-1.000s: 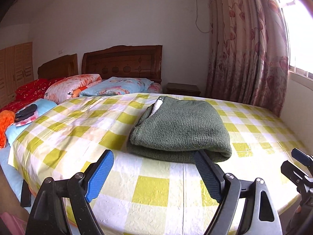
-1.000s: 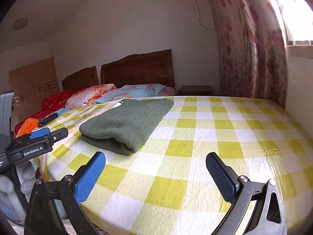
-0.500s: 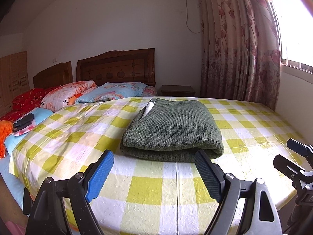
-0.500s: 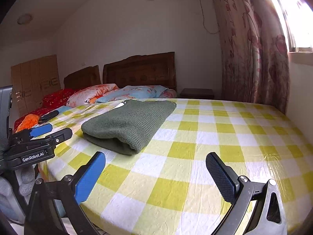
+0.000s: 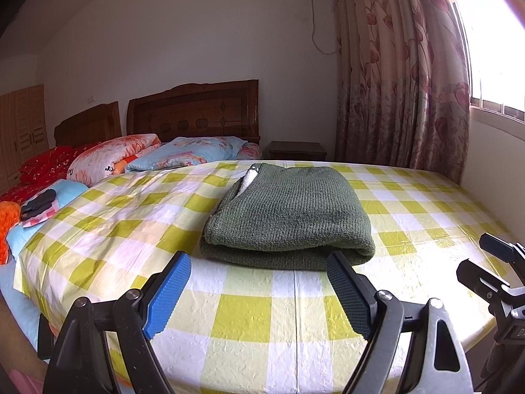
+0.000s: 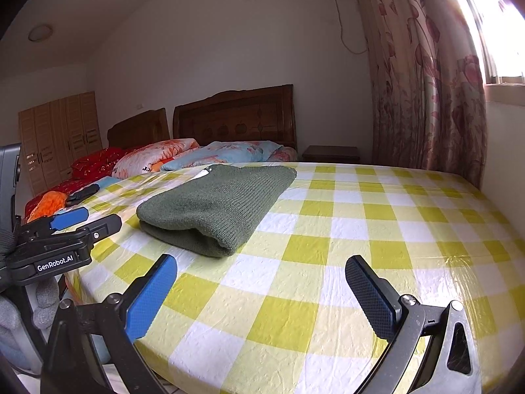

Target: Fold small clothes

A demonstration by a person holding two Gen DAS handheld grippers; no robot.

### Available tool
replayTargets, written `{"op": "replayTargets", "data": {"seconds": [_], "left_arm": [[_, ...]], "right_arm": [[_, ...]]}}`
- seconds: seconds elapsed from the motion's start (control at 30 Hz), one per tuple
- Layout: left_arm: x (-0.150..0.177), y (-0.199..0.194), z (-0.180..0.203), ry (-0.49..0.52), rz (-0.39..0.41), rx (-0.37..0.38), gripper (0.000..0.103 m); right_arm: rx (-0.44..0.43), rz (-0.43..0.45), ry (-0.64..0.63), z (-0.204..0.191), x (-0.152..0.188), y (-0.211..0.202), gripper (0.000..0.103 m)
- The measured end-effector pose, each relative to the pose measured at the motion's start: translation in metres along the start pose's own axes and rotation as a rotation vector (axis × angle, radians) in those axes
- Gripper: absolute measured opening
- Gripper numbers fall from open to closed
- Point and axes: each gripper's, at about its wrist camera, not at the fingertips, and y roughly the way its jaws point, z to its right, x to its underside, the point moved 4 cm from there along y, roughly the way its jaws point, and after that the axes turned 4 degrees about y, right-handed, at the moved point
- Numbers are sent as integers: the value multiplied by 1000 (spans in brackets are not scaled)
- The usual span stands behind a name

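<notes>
A folded green knit garment (image 5: pixel 288 216) lies flat on the yellow-checked cloth (image 5: pixel 229 321), with a white tag at its far left corner. It also shows in the right wrist view (image 6: pixel 216 210), to the left. My left gripper (image 5: pixel 259 292) is open and empty, just short of the garment's near fold. My right gripper (image 6: pixel 262 295) is open and empty, over the cloth to the right of the garment. The left gripper shows in the right wrist view (image 6: pixel 65 226), the right gripper at the edge of the left wrist view (image 5: pixel 492 269).
Pillows (image 5: pixel 183 154) and wooden headboards (image 5: pixel 193 111) stand at the far end. An orange cloth (image 5: pixel 6 226) and dark items (image 5: pixel 39 203) lie on the left bed. A nightstand (image 5: pixel 297 149), flowered curtain (image 5: pixel 403 75) and window wall bound the right side.
Both grippers have drawn back slightly and tilted up; the garment sits a little farther from the left gripper. The garment itself has not moved. Both stay open.
</notes>
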Motion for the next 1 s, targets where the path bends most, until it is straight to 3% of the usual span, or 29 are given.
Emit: {"op": "replayTargets", "data": {"seconds": [1.0], "left_arm": [[1,-2,-3,-9,20,-19,86]], "right_arm": [[-4,-8,5,-1,2,2,103]]}}
